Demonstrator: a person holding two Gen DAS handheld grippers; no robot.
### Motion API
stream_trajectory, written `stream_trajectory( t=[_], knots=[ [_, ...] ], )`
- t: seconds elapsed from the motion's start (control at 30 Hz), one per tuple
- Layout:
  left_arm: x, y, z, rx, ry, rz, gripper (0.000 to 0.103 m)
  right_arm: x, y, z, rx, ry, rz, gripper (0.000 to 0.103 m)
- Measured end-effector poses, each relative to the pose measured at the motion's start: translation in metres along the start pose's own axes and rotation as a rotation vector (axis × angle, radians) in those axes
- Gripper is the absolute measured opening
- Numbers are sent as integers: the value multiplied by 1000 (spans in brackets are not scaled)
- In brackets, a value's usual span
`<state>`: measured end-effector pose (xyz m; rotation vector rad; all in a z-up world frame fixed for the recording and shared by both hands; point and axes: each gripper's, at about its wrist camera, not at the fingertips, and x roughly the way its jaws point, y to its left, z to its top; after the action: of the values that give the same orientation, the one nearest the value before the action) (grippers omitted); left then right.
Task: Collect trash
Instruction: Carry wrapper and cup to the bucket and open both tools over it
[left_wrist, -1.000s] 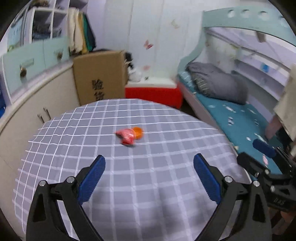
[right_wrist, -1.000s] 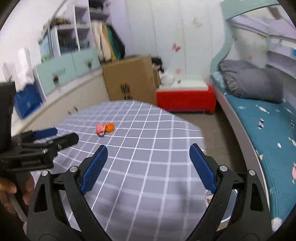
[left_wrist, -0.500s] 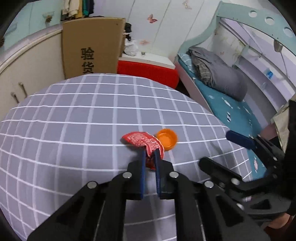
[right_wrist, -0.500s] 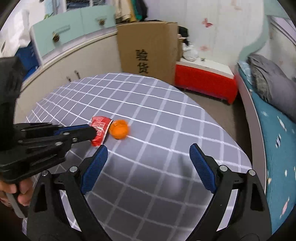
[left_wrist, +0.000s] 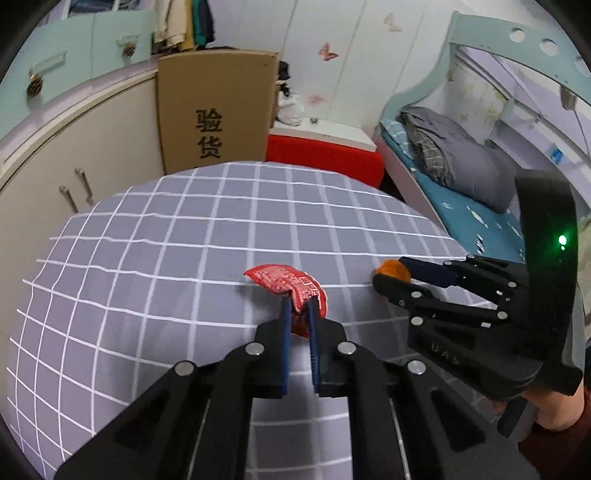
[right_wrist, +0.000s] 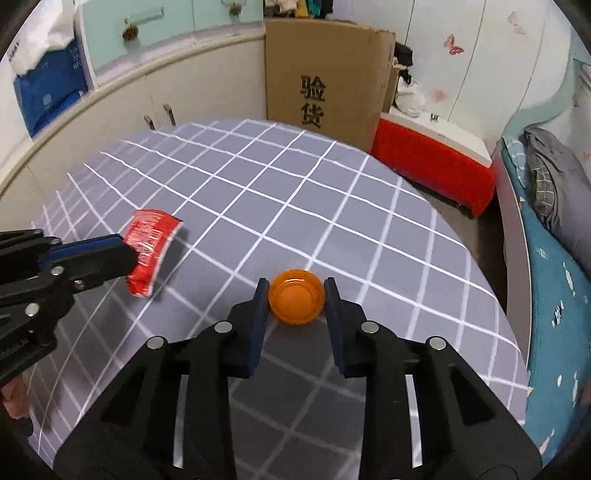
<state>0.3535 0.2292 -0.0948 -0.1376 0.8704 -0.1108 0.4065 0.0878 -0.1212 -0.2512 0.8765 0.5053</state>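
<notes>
So a second ago both grippers were hanging back with their jaws wide and the trash sitting way out on the table, and now they've both come right in on it. The red wrapper (left_wrist: 286, 286) is pinched at its near end between the left gripper (left_wrist: 298, 314) blue pads, which are down to a narrow gap with the foil squeezed in it; its long axis runs from the pads up and away to the left, far end curled over and drooping toward the checked tablecloth (left_wrist: 166, 266). Just to its right is the little orange cup (right_wrist: 296, 301), lying on its side with what looks like its open mouth facing the right wrist camera, can't make out anything inside. The right gripper (right_wrist: 295, 306) jaws are closing around it, one pad on each side of the cup, about touching it. Both grippers angle down at the table, nearly side by side. Further back there's a cardboard box (right_wrist: 325, 81) and a red cooler (right_wrist: 432, 162), lid shut.
</notes>
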Motion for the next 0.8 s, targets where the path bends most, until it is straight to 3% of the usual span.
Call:
stream_trajectory(
  t=[0.17, 0.43, 0.6, 0.8],
  knots=[
    [-17, -56, -5, 69, -25, -63, 8, -66, -39, -43, 94, -111, 7, 30],
    [-23, -215, -41, 208, 8, -305, 8, -170, -131, -158, 284, -218, -84, 30],
    [-4, -305, -78, 301, 80, -365, 8, -196, -180, -232, 397, -227, -158, 30],
    [32, -380, -124, 376, 180, -390, 9, -186, -231, -303, 555, -177, -181, 30]
  ],
)
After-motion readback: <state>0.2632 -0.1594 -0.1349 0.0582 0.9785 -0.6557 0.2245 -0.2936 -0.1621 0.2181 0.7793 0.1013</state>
